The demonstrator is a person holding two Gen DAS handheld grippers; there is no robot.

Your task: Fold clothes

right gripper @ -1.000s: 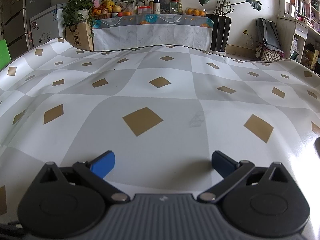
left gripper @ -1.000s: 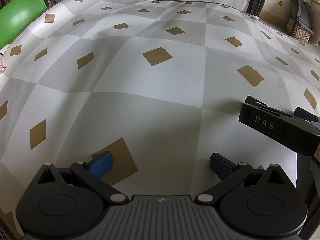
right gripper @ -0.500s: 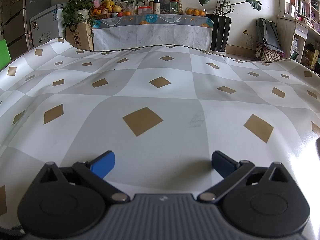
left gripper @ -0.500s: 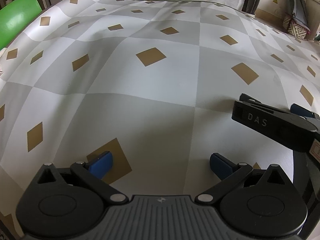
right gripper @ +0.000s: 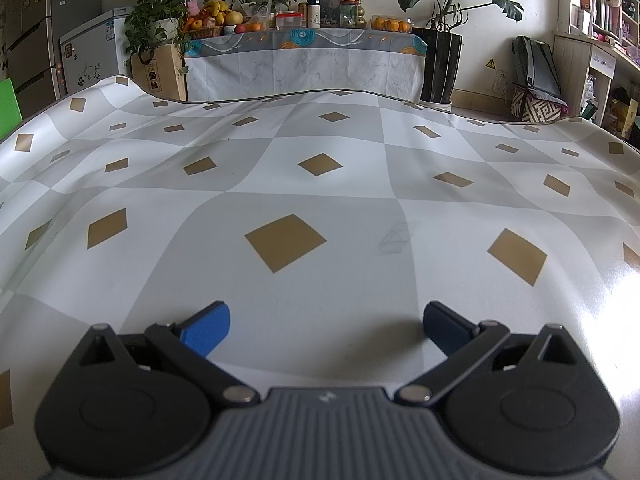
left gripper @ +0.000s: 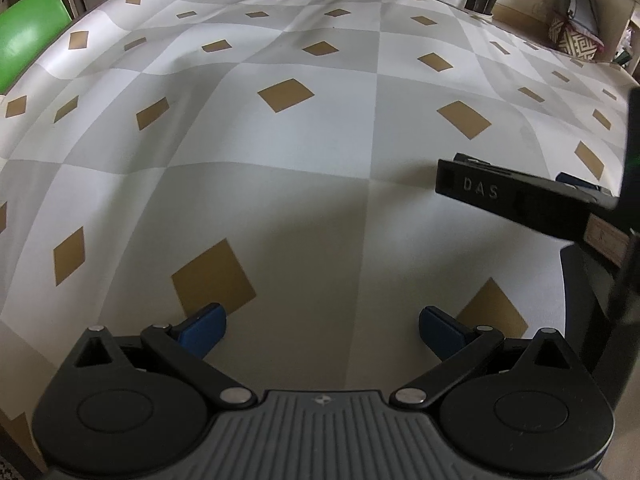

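No clothes show in either view. My left gripper (left gripper: pixel 322 326) is open and empty, low over the checked grey, white and tan tablecloth (left gripper: pixel 280 140). My right gripper (right gripper: pixel 326 326) is open and empty too, low over the same cloth (right gripper: pixel 320 200). In the left wrist view the right gripper's black body marked DAS (left gripper: pixel 516 200) reaches in from the right edge, with one blue fingertip (left gripper: pixel 576 181) showing behind it.
A green chair (left gripper: pixel 28 28) stands past the table's left edge. Beyond the far edge are a covered side table with fruit and jars (right gripper: pixel 304 56), a black planter (right gripper: pixel 438 64), a bag (right gripper: pixel 536 100) and shelves (right gripper: pixel 600 52) at the right.
The left gripper has tilted and shifted a little, so the cloth pattern and the right gripper's body sit further left and up in its view. The right gripper has not moved.
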